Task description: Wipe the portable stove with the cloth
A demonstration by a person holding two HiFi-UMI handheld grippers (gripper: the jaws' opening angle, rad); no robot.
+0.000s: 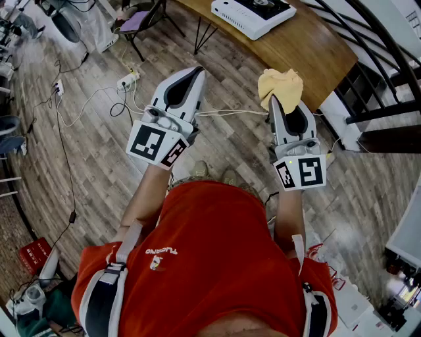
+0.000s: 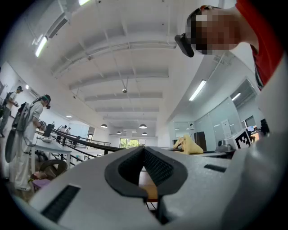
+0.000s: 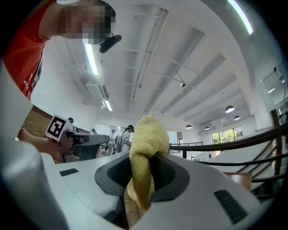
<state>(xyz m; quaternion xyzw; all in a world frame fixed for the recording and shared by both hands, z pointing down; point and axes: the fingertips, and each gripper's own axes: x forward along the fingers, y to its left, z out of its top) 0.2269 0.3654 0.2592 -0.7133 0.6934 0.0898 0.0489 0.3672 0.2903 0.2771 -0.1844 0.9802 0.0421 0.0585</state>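
Red shirt [image 1: 210,250] filled the bottom of the head view, closest to the lens, with both forearms reaching forward from it.

Beyond the right forearm, the yellow cloth [image 1: 281,84] was pinched in the right gripper [image 1: 279,105], whose jaws were clamped on it. In the right gripper view the cloth's long axis ran up and down. A rounded, bunched head stood above the jaws and a narrower twisted tail hung down between the dark ribbed pads [image 3: 164,173]. It looked soft, nubbly and pale mustard in colour. From above, the bunched end pointed away from the person, just short of the near edge of the wooden table [image 1: 316,49].

On the far part of that table sat the portable stove [image 1: 253,14]. It had a white, flat, rectangular body and a dark top panel, and the top edge of the picture cut it off. It lay at an angle to the table's edge, with one corner turned toward the person.

To the left of the table, over the plank floor [image 1: 99,151], the left gripper [image 1: 192,74] also pointed away from the person. Its jaws were pressed together with nothing between them.

A white power strip [image 1: 127,80] lay on the floor left of the table's legs, and a black stair railing [image 1: 368,52] ran past the table's right side.
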